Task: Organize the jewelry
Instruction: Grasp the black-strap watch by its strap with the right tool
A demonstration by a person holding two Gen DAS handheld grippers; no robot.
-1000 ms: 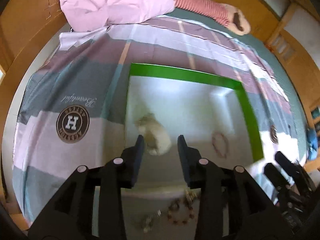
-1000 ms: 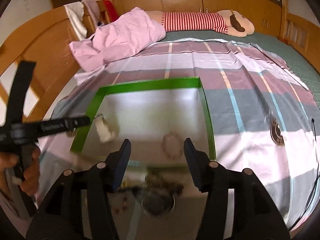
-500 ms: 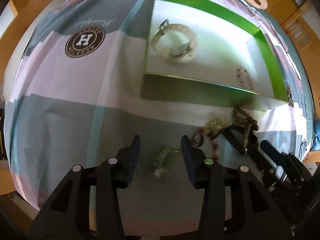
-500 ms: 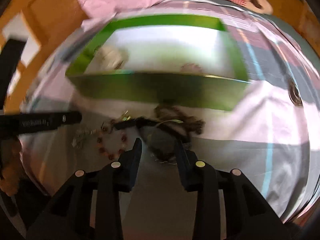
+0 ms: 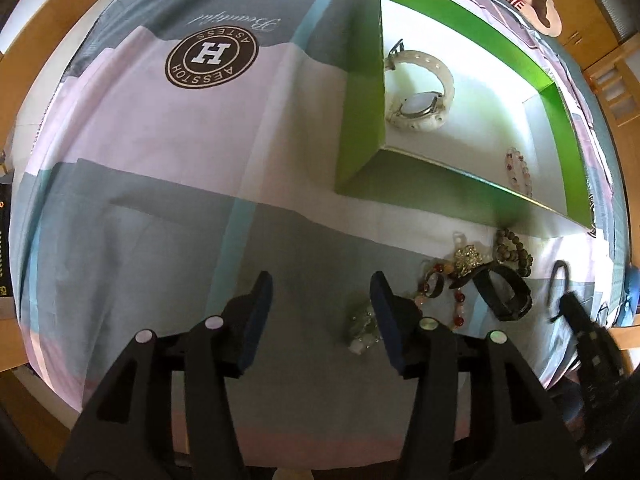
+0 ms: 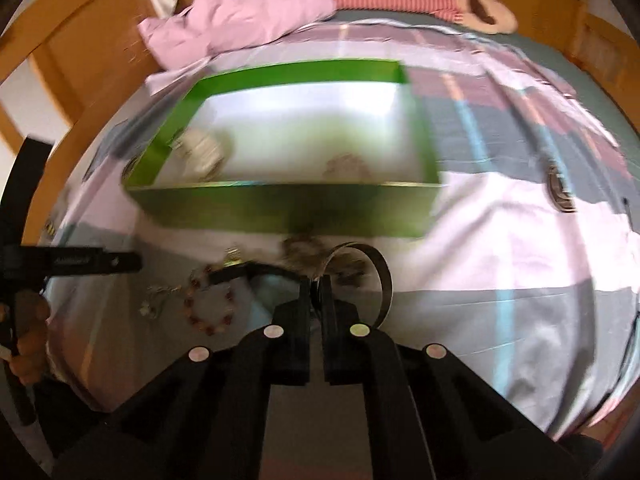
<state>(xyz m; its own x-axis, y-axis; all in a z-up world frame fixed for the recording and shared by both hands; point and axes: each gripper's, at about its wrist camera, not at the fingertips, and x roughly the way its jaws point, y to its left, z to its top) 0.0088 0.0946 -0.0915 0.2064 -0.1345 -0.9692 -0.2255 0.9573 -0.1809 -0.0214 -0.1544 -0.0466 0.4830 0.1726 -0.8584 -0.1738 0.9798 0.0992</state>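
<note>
Jewelry is partly sorted: 2 pieces, a white watch (image 5: pixel 420 92) and a beaded bracelet (image 5: pixel 519 172), lie inside the green box (image 5: pixel 360 120). Left gripper (image 5: pixel 320 316) gapes empty before the box; right gripper (image 6: pixel 316 300) pinches a black watch (image 6: pixel 360 268) from the remaining pile (image 5: pixel 472 264) there.

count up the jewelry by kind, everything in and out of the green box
watches: 2 (white plastic-strap watch, black-strap watch)
bead bracelets: 3 (pink-and-white bead bracelet, dark brown bead bracelet, red-and-amber bead bracelet)
gold ornate piece: 1
pale silvery cluster: 1
total: 7
</note>
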